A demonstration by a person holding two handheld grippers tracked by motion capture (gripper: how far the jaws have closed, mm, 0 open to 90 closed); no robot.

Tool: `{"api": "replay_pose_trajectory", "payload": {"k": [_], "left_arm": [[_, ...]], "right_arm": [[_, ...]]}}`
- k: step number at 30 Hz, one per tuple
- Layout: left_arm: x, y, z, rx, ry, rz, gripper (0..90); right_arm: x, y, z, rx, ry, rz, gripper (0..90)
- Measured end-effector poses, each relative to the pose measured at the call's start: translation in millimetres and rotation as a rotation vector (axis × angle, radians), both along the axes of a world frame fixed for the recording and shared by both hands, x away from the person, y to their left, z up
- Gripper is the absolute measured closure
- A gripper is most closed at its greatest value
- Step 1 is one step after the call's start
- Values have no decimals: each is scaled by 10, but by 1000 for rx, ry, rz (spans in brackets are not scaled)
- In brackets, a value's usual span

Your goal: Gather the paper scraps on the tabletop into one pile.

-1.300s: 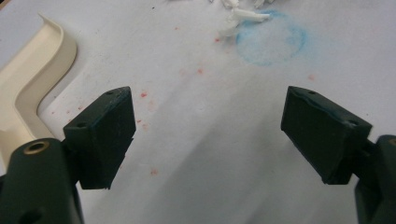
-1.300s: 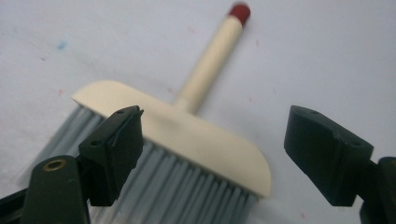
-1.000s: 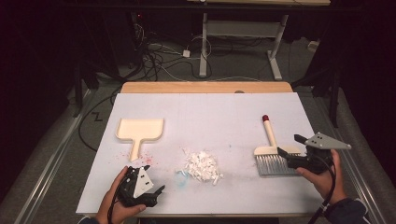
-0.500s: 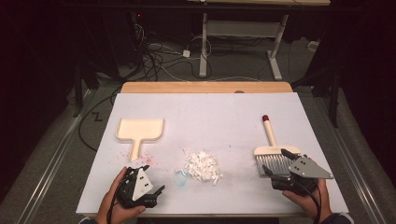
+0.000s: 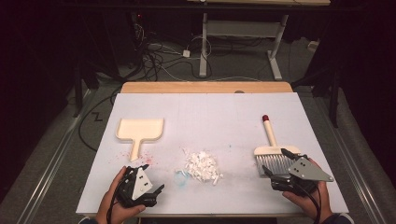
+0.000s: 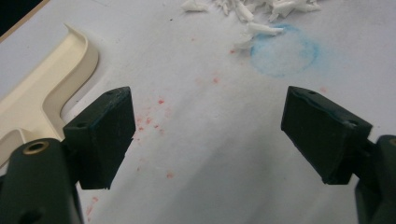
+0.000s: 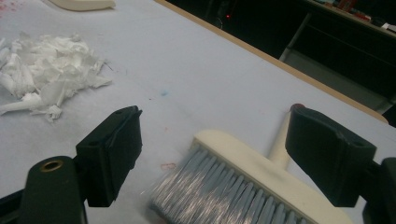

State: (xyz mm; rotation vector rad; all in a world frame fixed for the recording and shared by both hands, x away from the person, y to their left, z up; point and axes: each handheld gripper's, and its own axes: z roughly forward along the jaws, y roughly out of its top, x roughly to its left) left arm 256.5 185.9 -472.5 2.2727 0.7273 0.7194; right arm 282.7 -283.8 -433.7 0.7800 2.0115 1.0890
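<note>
A cream dustpan (image 5: pixel 140 130) lies flat at the table's left, its handle toward me. A pile of white paper scraps (image 5: pixel 201 165) sits in the middle. To the right lies a cream brush (image 5: pixel 273 151) with grey bristles and a red-tipped handle pointing away. My left gripper (image 5: pixel 150 179) rests near the front edge just below the dustpan handle, open, with bare table between its jaws (image 6: pixel 210 135); the dustpan (image 6: pixel 42 93) is at its left. My right gripper (image 5: pixel 276 163) is open at the bristle end of the brush (image 7: pixel 247 186), jaws either side of the bristles without touching (image 7: pixel 215 154).
The white table top (image 5: pixel 210 116) carries red specks near the dustpan and a faint blue ring stain (image 6: pixel 285 51) by the scraps (image 6: pixel 252 14). A wooden strip (image 5: pixel 205 87) edges the far side. Cables and desk legs stand on the floor beyond.
My right gripper has come down and in from the brush's right side to its bristle end near the front edge. The left gripper and the objects have stayed put.
</note>
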Motion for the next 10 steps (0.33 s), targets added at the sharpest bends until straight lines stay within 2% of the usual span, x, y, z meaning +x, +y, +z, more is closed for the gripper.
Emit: {"api": "replay_pose_trajectory", "payload": {"k": [10], "left_arm": [[66, 25, -22, -2, 13, 10, 168]], "right_arm": [[63, -25, -7, -5, 10, -19, 190]]}}
